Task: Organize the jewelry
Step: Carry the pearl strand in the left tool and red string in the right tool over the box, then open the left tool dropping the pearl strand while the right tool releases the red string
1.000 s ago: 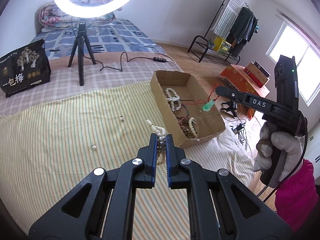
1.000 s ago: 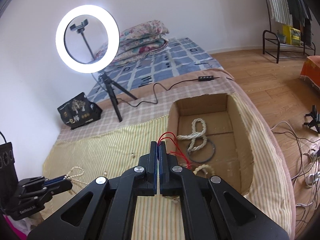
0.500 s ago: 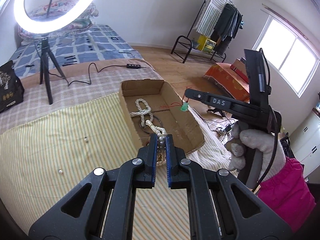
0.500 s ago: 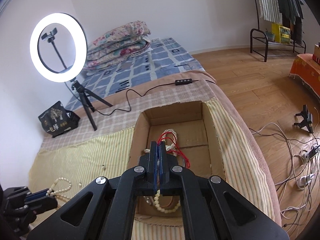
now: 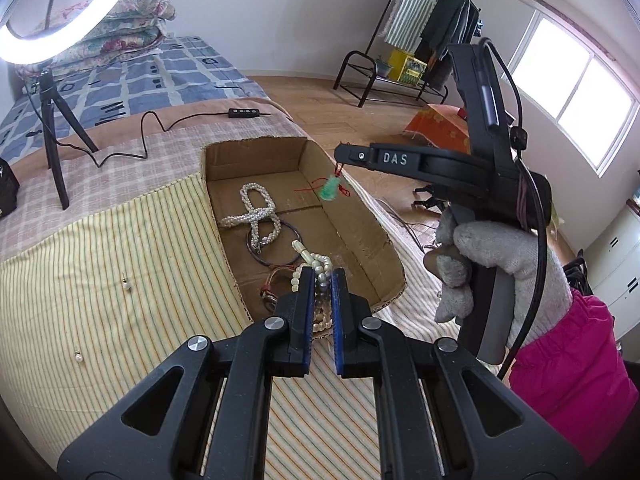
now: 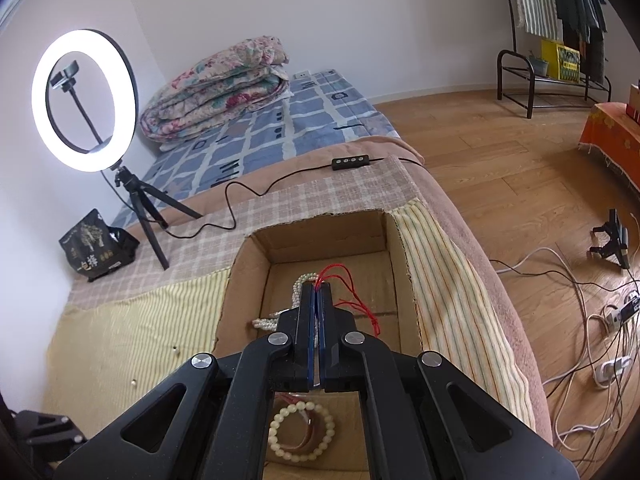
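Note:
An open cardboard box (image 5: 384,248) lies on the striped yellow cloth (image 5: 120,240). Inside it are a white pearl necklace (image 5: 256,212), a dark bangle (image 5: 280,242) and a cream bead bracelet (image 6: 300,432). My left gripper (image 5: 321,276) is shut on a strand of pale beads (image 5: 316,258), held over the box's near end. My right gripper (image 6: 319,286), held in a gloved hand (image 5: 492,252), is shut on a red cord (image 6: 348,280). A green pendant (image 5: 330,192) dangles from that cord above the box's far half. Two loose pearls (image 5: 127,286) lie on the cloth.
A ring light on a tripod (image 6: 84,100) stands behind the box, with its cable and remote (image 6: 350,162) across the checked blanket. A black bag (image 6: 96,252) sits at the left. The bed edge drops to a wooden floor with cables (image 6: 592,340) on the right.
Both grippers have moved towards the box and a little lower. The left one now holds its bead strand over the near end; the pendant hangs further inside.

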